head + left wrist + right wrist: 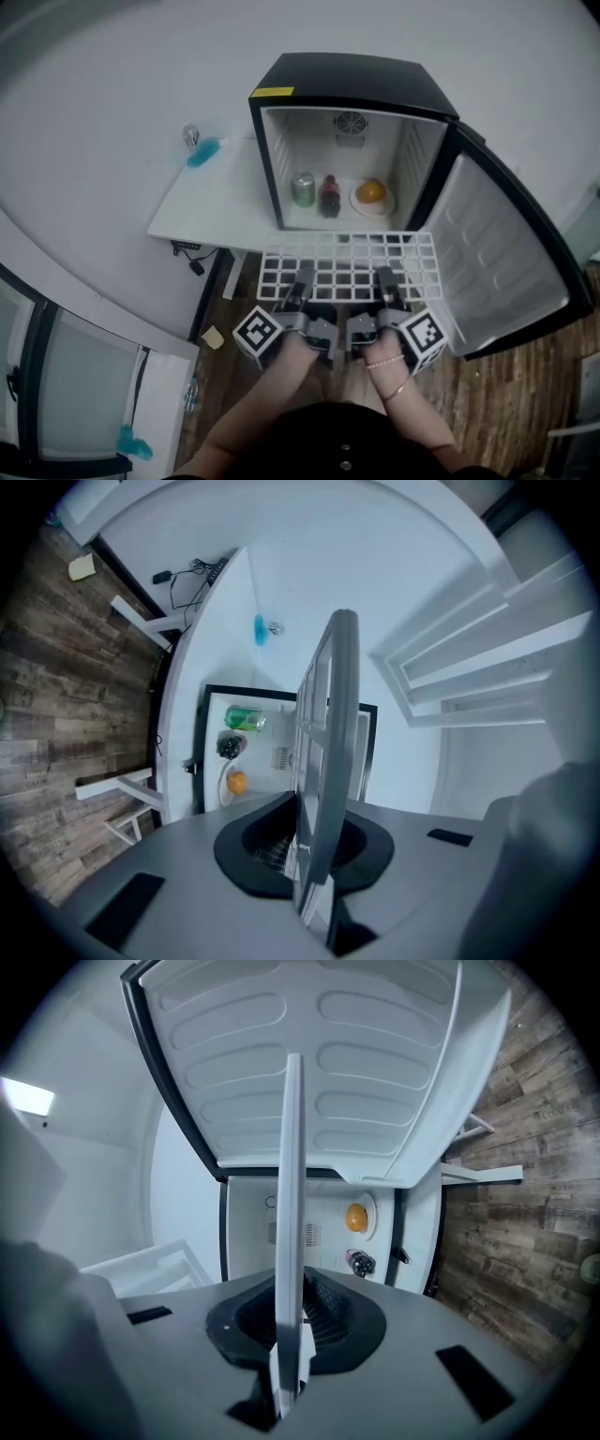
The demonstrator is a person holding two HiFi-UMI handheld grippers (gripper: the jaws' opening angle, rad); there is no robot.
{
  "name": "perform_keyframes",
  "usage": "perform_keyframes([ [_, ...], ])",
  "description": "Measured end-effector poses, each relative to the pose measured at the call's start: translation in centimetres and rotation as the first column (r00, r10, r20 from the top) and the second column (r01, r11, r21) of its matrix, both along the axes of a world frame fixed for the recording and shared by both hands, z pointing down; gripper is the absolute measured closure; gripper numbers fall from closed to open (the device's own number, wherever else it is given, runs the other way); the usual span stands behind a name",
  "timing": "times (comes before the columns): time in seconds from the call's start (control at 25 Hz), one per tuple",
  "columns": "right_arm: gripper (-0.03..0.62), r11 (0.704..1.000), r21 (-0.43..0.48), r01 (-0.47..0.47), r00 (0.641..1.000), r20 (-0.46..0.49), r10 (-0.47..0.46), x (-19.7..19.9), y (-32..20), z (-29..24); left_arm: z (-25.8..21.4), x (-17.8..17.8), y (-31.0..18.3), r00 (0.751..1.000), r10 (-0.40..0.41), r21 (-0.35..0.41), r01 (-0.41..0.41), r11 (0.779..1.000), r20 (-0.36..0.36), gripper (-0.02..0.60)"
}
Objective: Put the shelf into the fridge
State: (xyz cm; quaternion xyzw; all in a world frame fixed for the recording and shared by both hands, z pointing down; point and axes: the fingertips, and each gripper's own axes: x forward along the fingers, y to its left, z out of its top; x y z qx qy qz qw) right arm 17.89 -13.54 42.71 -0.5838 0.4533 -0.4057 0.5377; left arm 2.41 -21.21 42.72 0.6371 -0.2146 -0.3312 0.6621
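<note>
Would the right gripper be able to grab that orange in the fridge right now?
Probably not: the right gripper is shut on the white shelf, held with the left gripper before the open fridge. The orange lies behind it.

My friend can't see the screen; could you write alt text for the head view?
From above, a person's left gripper and right gripper hold the near edge of a white wire shelf before an open black fridge. Inside are a green can, a dark bottle and an orange on a plate.
</note>
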Motion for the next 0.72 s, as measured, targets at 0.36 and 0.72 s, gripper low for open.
perform_keyframes([
  [0.36, 0.56, 0.999, 0.01, -0.05, 0.998, -0.024, 0.051, 0.5, -3.0, -0.1, 0.4, 1.0, -3.6, 1.0, 0.022, 0.002, -0.022, 1.0, -0.008, 0.549],
  [0.72, 0.56, 0.997, 0.007, -0.08, 0.996, -0.047, 0.081, 1.0, -5.2, -0.1, 0.6, 1.7, -6.4, 0.999, 0.049, -0.008, -0.049, 0.999, -0.023, 0.549],
])
